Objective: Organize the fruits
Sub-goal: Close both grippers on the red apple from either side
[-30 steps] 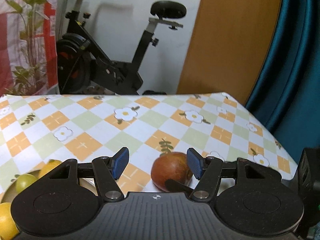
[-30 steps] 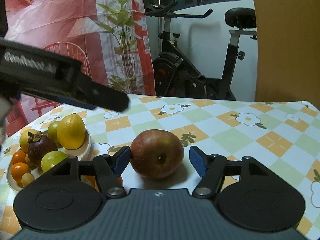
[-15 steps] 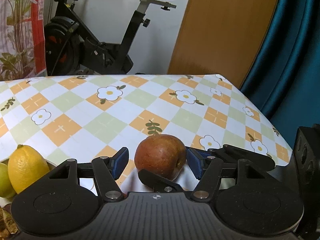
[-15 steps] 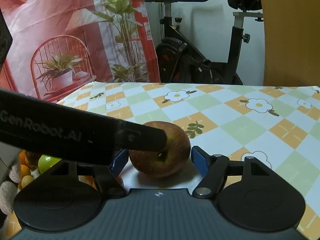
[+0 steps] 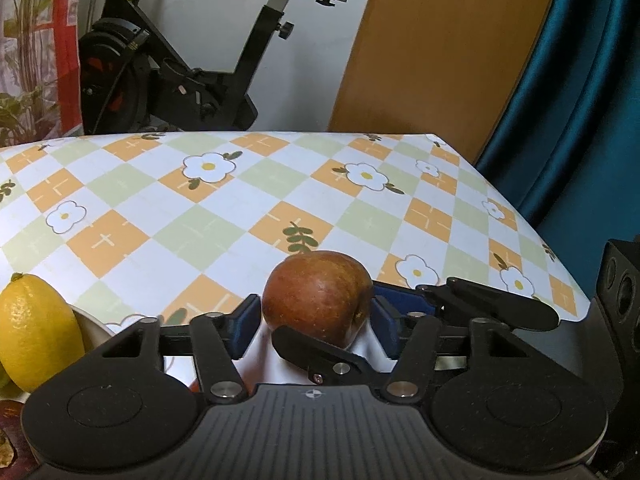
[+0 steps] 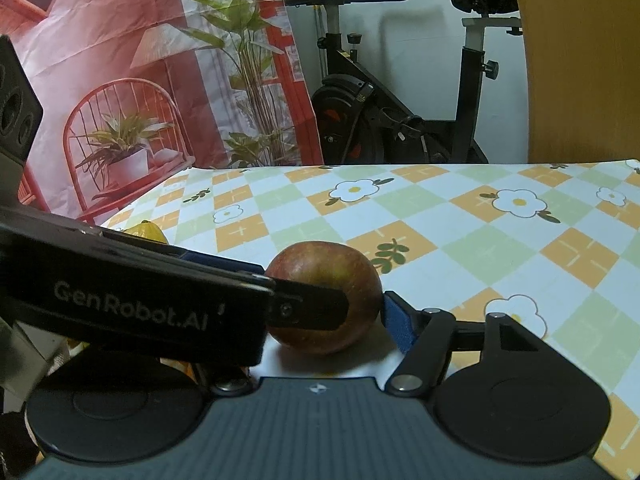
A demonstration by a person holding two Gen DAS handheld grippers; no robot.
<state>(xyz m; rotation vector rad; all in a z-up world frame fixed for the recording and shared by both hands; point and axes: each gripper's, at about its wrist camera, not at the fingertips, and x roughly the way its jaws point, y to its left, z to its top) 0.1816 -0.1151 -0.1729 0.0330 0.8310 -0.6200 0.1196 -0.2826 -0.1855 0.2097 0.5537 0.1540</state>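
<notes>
A red-brown apple point(image 5: 318, 294) sits on the checked tablecloth, and it also shows in the right wrist view point(image 6: 326, 304). Both grippers straddle it from different sides. My left gripper point(image 5: 314, 326) is open, with its blue pads just beside the apple. My right gripper point(image 6: 328, 320) is open too; its right pad point(image 6: 398, 326) stands close to the apple, and its left finger is hidden behind the left gripper's body point(image 6: 132, 300). A right-gripper finger point(image 5: 320, 354) crosses in front of the apple in the left wrist view.
A yellow lemon point(image 5: 34, 330) lies on a white plate point(image 5: 94, 322) at the left, with other fruit at the frame's edge. The table's right edge point(image 5: 532, 226) is near a teal curtain. An exercise bike point(image 6: 400, 120) stands behind the table.
Both grippers have moved in around the apple. The left gripper's pads have narrowed towards it, and its body now blocks the left half of the right wrist view.
</notes>
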